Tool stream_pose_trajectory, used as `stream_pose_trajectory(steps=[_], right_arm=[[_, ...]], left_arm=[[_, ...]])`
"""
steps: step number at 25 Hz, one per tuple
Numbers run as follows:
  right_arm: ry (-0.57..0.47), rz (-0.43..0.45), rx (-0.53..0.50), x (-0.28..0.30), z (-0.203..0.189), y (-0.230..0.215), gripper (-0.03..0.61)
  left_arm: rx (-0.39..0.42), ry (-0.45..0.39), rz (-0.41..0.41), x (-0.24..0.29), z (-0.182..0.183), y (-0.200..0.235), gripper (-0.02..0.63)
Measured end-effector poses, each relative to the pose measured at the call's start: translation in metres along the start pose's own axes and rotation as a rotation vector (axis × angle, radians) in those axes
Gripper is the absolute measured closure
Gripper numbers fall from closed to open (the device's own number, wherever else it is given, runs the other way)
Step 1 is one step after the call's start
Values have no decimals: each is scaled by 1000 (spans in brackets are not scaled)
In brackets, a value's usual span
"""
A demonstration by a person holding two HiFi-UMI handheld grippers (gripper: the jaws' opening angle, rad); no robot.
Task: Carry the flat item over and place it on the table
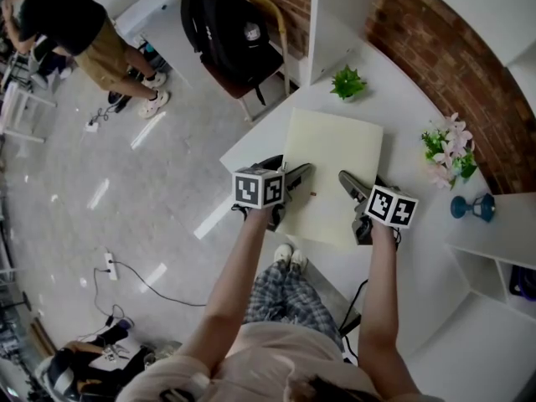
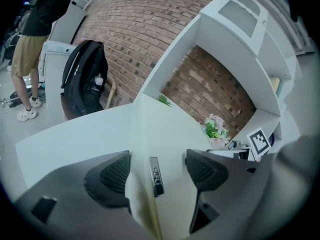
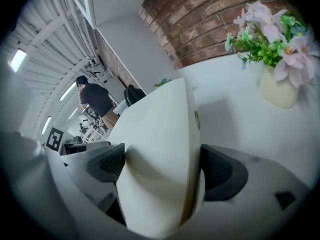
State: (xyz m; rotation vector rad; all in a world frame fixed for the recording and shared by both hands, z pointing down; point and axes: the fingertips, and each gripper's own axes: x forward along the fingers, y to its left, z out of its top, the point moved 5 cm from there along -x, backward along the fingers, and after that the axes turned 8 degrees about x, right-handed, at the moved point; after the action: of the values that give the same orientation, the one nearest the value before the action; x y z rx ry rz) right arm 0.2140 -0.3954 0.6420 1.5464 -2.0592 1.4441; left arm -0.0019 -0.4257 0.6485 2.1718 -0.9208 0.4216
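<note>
The flat item (image 1: 335, 162) is a cream-coloured panel with a small dark badge (image 2: 156, 176). It lies over the white table (image 1: 406, 115), and its near edge reaches the table's front edge. Whether it rests fully on the top I cannot tell. My left gripper (image 1: 295, 181) holds its near left edge, and in the left gripper view the panel (image 2: 170, 134) fills the gap between the dark pads (image 2: 116, 176). My right gripper (image 1: 355, 193) holds the near right edge. In the right gripper view the item (image 3: 160, 134) bulges between both jaws.
A small green plant (image 1: 347, 83) stands at the table's far edge; a vase of pink flowers (image 1: 450, 151) and a blue object (image 1: 473, 207) stand to the right. White shelving (image 1: 494, 241) lies right. A chair with a black backpack (image 1: 226, 32) and a standing person (image 1: 75, 32) are far left.
</note>
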Motion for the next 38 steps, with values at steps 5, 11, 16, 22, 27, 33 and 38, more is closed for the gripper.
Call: stream_pose_trajectory(steps=[5, 11, 16, 22, 27, 33, 38], right_arm=[[72, -54, 35, 12, -10, -9, 104], [86, -57, 43, 15, -10, -11, 103], [83, -54, 47, 14, -10, -10, 101], [57, -43, 51, 11, -9, -10, 100], [20, -41, 36, 3, -5, -7, 100], [-88, -31, 33, -28, 8, -3, 101], [-246, 0, -16, -70, 21, 12, 166]], left_arm=[[-46, 75, 17, 10, -14, 9, 270], [-59, 78, 14, 12, -15, 12, 269], [-60, 76, 7, 12, -15, 13, 268], [-29, 70, 9, 10, -11, 12, 268], [40, 71, 41, 2, -3, 10, 268], [72, -37, 71, -26, 13, 3, 270], [178, -132, 87, -58, 36, -16, 278]])
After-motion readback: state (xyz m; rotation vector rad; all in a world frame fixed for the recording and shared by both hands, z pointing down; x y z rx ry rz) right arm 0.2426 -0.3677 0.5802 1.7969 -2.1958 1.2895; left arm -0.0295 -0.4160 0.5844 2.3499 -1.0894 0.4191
